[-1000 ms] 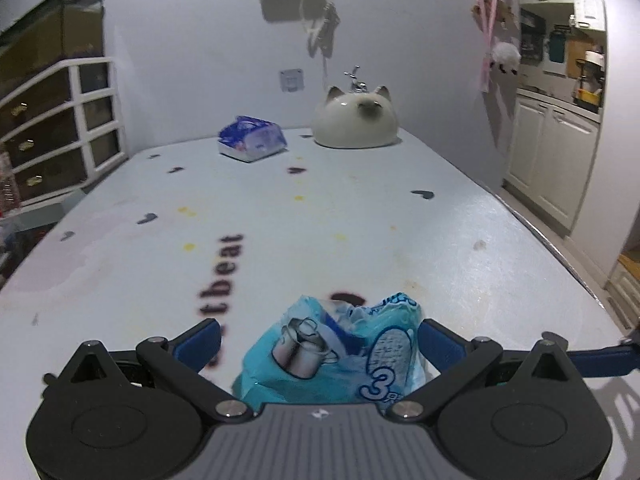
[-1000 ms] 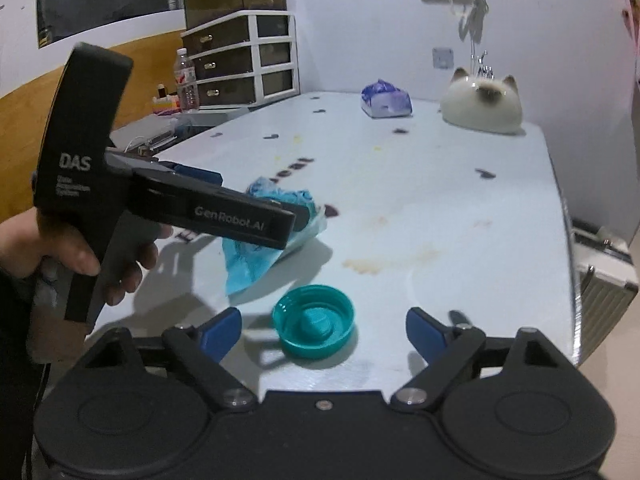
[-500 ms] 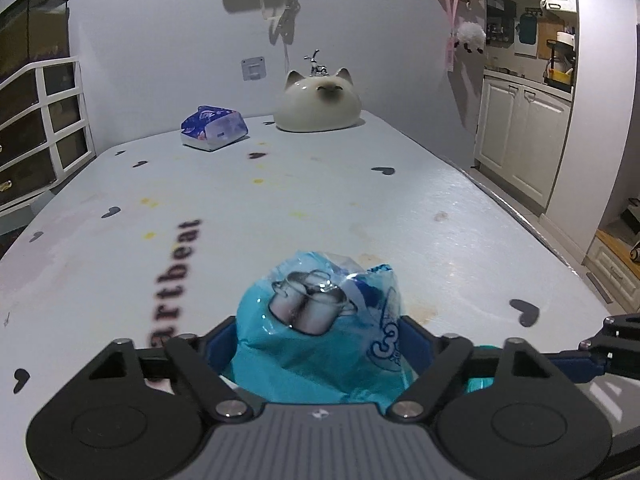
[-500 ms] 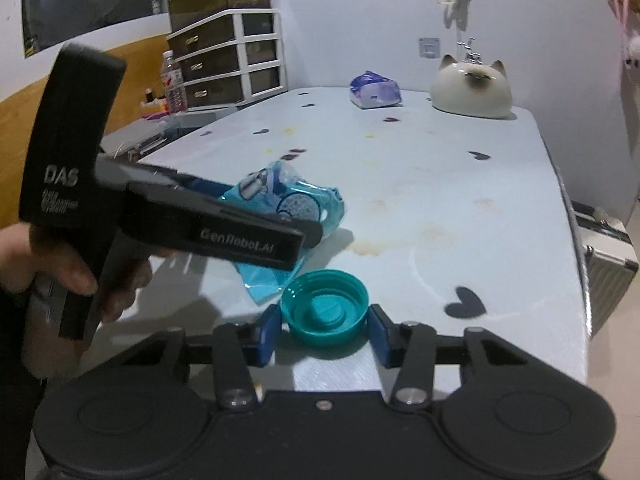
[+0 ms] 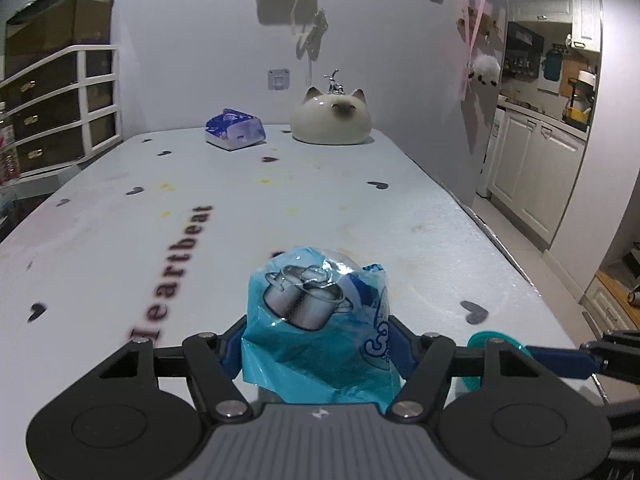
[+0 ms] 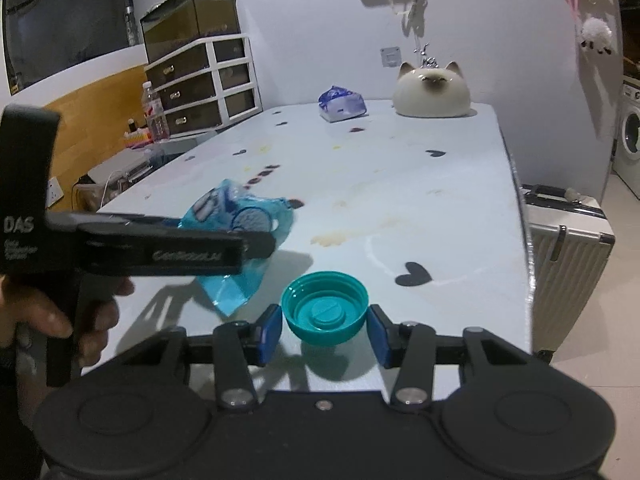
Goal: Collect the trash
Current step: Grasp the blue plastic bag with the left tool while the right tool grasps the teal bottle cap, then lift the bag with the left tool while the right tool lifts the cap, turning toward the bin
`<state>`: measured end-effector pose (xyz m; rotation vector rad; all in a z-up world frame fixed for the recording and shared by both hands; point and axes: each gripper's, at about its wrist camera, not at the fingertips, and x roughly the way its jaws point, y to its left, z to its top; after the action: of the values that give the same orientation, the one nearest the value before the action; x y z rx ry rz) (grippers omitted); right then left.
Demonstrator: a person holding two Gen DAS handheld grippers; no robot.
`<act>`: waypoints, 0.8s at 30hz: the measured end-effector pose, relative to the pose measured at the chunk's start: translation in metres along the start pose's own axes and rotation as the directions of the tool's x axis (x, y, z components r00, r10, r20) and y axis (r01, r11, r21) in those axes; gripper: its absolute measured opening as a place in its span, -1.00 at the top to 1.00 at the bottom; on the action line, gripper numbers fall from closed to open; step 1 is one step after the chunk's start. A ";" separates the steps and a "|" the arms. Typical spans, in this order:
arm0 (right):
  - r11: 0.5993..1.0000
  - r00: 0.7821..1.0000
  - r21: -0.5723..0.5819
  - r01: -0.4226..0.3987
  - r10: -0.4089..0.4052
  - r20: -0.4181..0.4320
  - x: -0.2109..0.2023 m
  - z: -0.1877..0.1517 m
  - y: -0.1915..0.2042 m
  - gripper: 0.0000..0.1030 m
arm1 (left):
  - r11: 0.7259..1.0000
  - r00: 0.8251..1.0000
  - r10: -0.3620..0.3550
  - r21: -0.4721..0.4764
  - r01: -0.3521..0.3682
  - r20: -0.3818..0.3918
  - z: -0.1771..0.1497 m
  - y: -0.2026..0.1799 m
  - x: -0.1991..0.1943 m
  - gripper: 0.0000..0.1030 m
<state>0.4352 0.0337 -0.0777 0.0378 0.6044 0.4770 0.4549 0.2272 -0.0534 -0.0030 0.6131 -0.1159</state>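
My left hand-held gripper (image 5: pixel 318 350) is clamped on the crumpled blue plastic wrapper (image 5: pixel 320 320), blue pads pressed in from both sides. In the right wrist view the wrapper (image 6: pixel 240 236) hangs clear of the table (image 6: pixel 400 200), shadow underneath it. My right hand-held gripper (image 6: pixel 325 328) is closed narrow on the teal bottle cap (image 6: pixel 324 308), open side up, a pad against each side of its rim; can't tell if the cap is off the surface. It sits near the table's front edge, just right of the wrapper. Table is white with dark heart prints and "Heartbeat" lettering (image 5: pixel 176 272). At the far end: a blue tissue pack (image 5: pixel 235 129) and beside it a cat-shaped ceramic piece (image 5: pixel 330 120).
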 end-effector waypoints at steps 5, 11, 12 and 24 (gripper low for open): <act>1.000 1.000 -0.002 0.018 -0.018 0.020 -0.022 -0.006 -0.004 0.09 | 0.999 0.999 0.050 -0.009 -0.050 -0.006 -0.010 -0.009 -0.023 -0.33; 0.999 0.998 -0.025 0.047 -0.046 0.041 -0.052 -0.011 -0.008 0.09 | 0.998 0.998 0.069 -0.001 -0.069 0.014 -0.017 -0.026 -0.057 -0.33; 0.999 0.998 -0.023 0.049 -0.048 0.046 -0.058 -0.012 -0.009 0.09 | 0.997 0.997 0.071 -0.002 -0.071 0.022 -0.018 -0.030 -0.065 -0.33; 0.998 0.992 -0.022 0.058 -0.056 0.110 -0.118 -0.031 -0.009 0.10 | 0.994 0.989 0.112 -0.030 -0.110 0.092 -0.041 -0.061 -0.136 -0.33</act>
<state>0.3370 -0.0296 -0.0412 0.0229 0.4904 0.4242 0.3147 0.1823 -0.0064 0.0013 0.5198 -0.0002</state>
